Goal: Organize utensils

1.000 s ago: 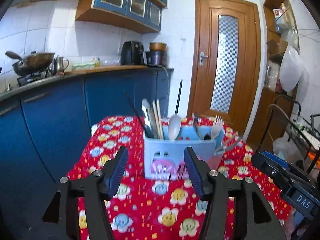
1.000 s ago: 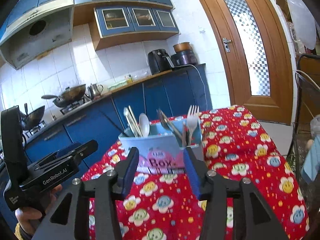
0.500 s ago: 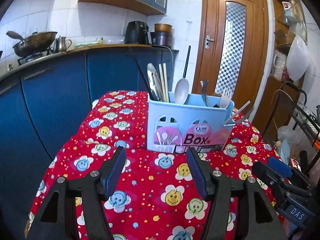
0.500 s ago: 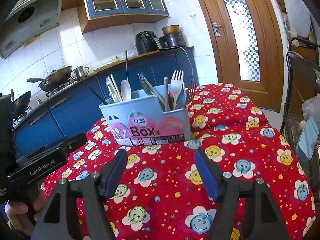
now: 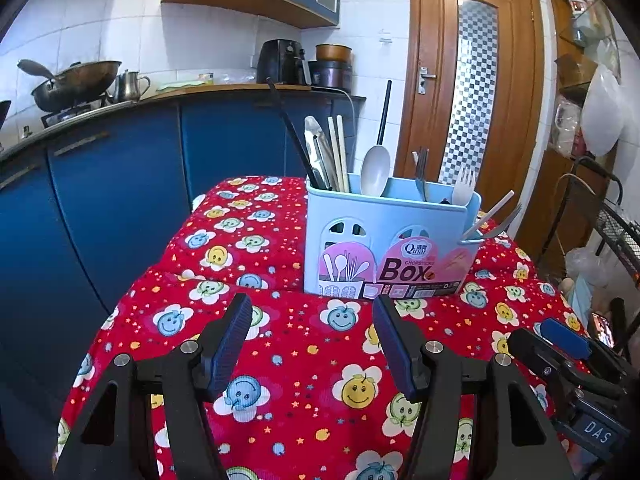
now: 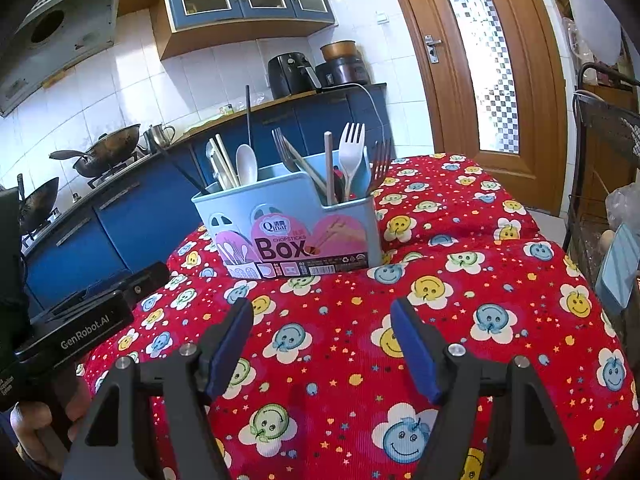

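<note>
The tabletop (image 5: 280, 344), covered by a soft red cloth printed with smiling flowers, is creased just in front of the light blue plastic utensil box (image 5: 384, 240); a sideways pull on any handle could likely tip or slide this light box. The box stands upright near the middle of the tabletop, ahead of both grippers and apart from them. Its contents are crowded and lean at mixed angles: wooden chopsticks (image 5: 338, 152), a white plastic spoon (image 5: 375, 170), a white plastic fork (image 6: 352, 152) and dark metal forks (image 6: 382, 160), so lifting one may snag a neighbour. The left gripper (image 5: 312, 320) and right gripper (image 6: 322, 320) hover with jaws spread wide, holding nothing.
</note>
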The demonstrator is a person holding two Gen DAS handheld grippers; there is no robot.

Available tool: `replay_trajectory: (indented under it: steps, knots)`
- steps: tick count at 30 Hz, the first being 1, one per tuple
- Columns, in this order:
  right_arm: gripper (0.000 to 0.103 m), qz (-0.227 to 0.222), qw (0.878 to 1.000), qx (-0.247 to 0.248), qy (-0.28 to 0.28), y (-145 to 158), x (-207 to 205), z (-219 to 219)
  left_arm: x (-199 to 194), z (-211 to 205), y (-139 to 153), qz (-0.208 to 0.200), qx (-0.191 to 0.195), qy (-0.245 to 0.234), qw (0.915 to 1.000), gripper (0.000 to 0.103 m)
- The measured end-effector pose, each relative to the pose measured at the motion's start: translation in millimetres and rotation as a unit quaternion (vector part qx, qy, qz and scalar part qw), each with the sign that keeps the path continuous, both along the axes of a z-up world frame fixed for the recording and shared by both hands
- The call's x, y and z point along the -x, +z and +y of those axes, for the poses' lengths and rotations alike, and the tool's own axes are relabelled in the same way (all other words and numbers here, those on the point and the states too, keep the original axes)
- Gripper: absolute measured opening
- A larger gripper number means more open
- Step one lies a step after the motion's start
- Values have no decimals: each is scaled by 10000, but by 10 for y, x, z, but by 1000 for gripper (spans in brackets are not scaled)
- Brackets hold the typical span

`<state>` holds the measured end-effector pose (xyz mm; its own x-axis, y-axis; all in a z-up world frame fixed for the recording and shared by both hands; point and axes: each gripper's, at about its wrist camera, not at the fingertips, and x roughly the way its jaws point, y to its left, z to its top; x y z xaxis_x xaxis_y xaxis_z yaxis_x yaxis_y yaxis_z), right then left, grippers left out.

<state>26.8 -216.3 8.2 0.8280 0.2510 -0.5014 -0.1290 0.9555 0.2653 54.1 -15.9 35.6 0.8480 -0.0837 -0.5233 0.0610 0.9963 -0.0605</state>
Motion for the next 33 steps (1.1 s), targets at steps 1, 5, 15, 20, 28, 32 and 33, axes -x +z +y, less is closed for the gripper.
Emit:
replay_trajectory:
  steps: [1, 5, 15, 20, 28, 32, 33]
  knots:
    - [74, 5, 10000, -8, 4, -3, 1, 1, 1, 0, 0, -4, 2, 3, 10000, 64]
    - [74, 16, 10000, -17, 3, -13, 0, 3, 3, 3, -3, -9, 5, 7, 10000, 64]
    - [74, 13, 10000, -10, 3, -8, 4, 11, 7, -1, -9, 13, 4, -10, 10000, 64]
    - [74, 12, 10000, -14, 6, -3, 6, 9, 9, -4, -9, 0, -2, 4, 10000, 64]
    - [74, 16, 10000, -16, 7, -5, 8, 19, 14, -4, -8, -15, -16, 7, 10000, 64]
    - [74, 16, 10000, -19, 1, 2, 10, 14, 16, -7, -7, -3, -5, 3, 10000, 64]
    - [74, 14, 10000, -23, 0, 1, 13, 18, 18, -7, -3, 0, -5, 1, 10000, 64]
